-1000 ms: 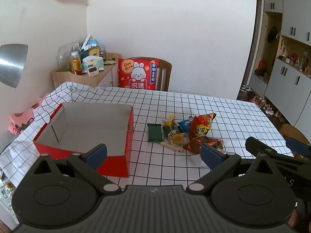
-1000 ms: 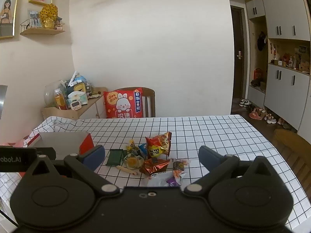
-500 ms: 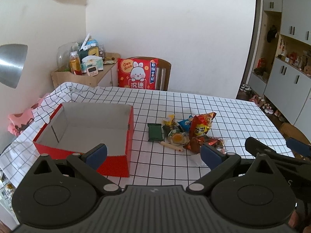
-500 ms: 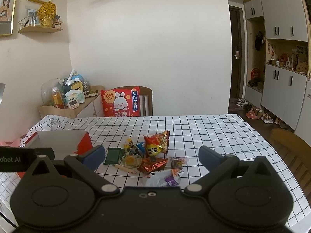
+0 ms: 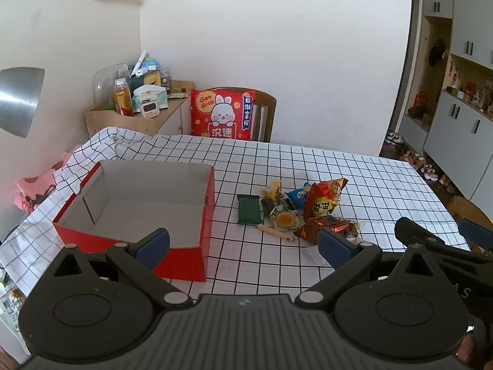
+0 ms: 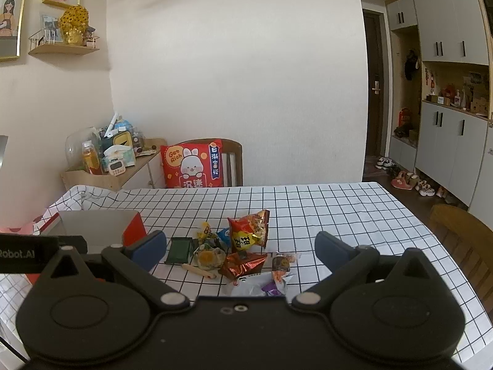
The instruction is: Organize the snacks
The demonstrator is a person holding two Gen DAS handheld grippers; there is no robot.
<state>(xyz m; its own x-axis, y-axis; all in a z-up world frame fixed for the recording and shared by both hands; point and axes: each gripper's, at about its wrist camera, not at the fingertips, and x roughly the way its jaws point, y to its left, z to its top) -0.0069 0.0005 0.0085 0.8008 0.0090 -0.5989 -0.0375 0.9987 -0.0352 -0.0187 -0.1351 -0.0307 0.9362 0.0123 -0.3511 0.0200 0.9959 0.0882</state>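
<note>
Two handheld black grippers with blue finger pads hovered above a table covered in a white cloth with a black grid (image 5: 308, 160), neither touching anything. The left gripper (image 5: 243, 243) had its fingers spread wide with nothing between them, its left pad (image 5: 153, 243) over the near wall of an open red cardboard box with a pale grey interior (image 5: 209, 212), which sat on the left part of the table with nothing visible inside. The right gripper (image 6: 240, 246) was likewise spread wide and held nothing; part of it showed at the right edge of the left wrist view. Between and beyond the right gripper's pads lay a small heap of snacks, well apart from the box: a flat dark green packet (image 5: 249, 209) nearest the box, a thin tan stick-shaped snack (image 5: 275, 232) just in front of it, a round clear-wrapped pastry with a yellow centre (image 6: 209, 257), a small yellow wrapped sweet (image 5: 272, 188), a blue packet (image 5: 297, 194), an upright red and yellow crisp bag (image 6: 250, 231), a crumpled reddish-brown foil bag (image 6: 245, 265) lying beside it, and a white wrapper with purple print (image 6: 262, 286) closest to the right gripper. Behind the table stood a wooden chair (image 6: 234, 160) holding a red cushion printed with a white rabbit (image 6: 192, 165).
</note>
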